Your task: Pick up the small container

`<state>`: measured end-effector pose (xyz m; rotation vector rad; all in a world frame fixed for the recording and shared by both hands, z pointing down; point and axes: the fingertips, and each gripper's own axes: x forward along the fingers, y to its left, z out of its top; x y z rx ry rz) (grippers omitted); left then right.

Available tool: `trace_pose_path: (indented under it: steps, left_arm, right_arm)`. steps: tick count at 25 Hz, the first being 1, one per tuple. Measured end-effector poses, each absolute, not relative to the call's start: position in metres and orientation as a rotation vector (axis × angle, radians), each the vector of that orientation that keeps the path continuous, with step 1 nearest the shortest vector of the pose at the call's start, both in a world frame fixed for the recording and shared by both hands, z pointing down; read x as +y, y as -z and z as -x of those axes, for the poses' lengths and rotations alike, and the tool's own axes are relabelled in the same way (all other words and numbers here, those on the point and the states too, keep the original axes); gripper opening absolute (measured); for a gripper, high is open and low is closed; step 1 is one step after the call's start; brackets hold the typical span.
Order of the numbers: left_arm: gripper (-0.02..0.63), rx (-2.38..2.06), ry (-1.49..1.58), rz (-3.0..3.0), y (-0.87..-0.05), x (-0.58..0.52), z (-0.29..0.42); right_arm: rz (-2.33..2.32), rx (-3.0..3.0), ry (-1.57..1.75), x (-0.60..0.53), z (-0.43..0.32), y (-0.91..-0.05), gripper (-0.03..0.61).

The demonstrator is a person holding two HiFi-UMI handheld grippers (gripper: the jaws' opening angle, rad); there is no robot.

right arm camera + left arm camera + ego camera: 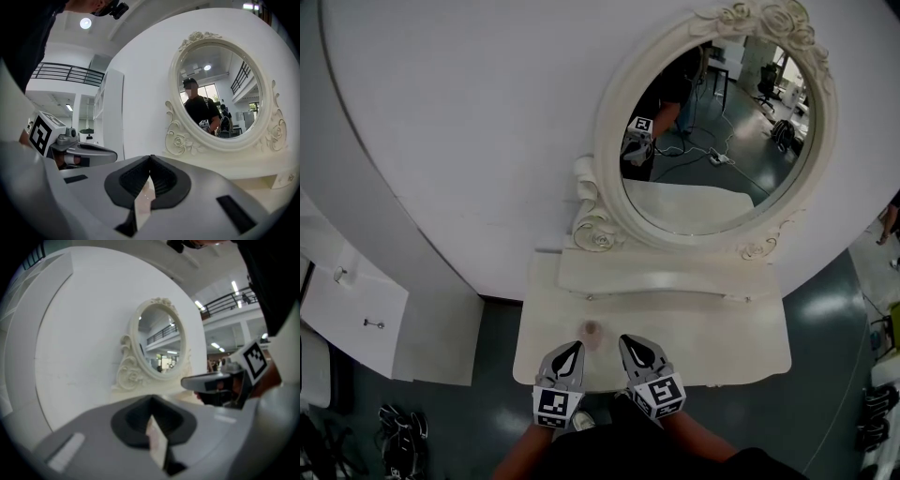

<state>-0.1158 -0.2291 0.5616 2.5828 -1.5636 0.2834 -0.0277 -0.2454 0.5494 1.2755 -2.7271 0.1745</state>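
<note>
small container (pixel 592 330): axis unreadable | left tool (pixel 571 351), right tool (pixel 632 345): jaws together, empty

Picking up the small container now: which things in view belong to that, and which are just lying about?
For the job:
- small container, on the dressing table
- left gripper, shut
- right gripper, shut

Just there:
- oval mirror
- white cabinet

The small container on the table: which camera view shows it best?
The head view: the small container stands unobstructed on the table, just ahead of the left claw and right claw. Neither gripper view shows it clearly.
</note>
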Motion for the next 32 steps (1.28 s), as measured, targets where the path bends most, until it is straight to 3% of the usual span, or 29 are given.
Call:
trace_pose_path:
  steps: [8,10,12,18,28,32]
  left_arm:
    - [0.008,-1.544,-0.402,-2.519,-0.607,-0.24,0.104]
    - [0.074,-1.533,-0.42,-2.5,-0.619,-0.242,0.101]
    - [0.181,-1.525,-0.442,-2.475,-0.631,-0.244,0.1]
    - [0.346,-1.501,-0.562,-2.407,-0.675,-0.257,0.101]
    - [0.44,-1.396,-0.729,-2.316,-0.733,-0.286,0.096]
    - [0.442,-1.362,-0.771,-2.308,-0.741,-0.295,0.091]
  right_arm:
    - [-1.162,-2.686,-0.2,-0.244,0.024,-0.58,0.006]
    - [-1.136,-2.676,-0.206,-0.244,0.023,-0.585,0.006]
    - [-1.13,-2.669,-0.221,-0.245,0.023,-0.588,0.006]
    - [-1.111,-2.66,-0.26,-0.258,0.029,-0.606,0.006]
    - [-1.084,-2.632,-0.298,-0.284,0.025,-0.624,0.006]
    - [-1.074,-2.624,-0.332,-0.291,0.023,-0.632,0.006]
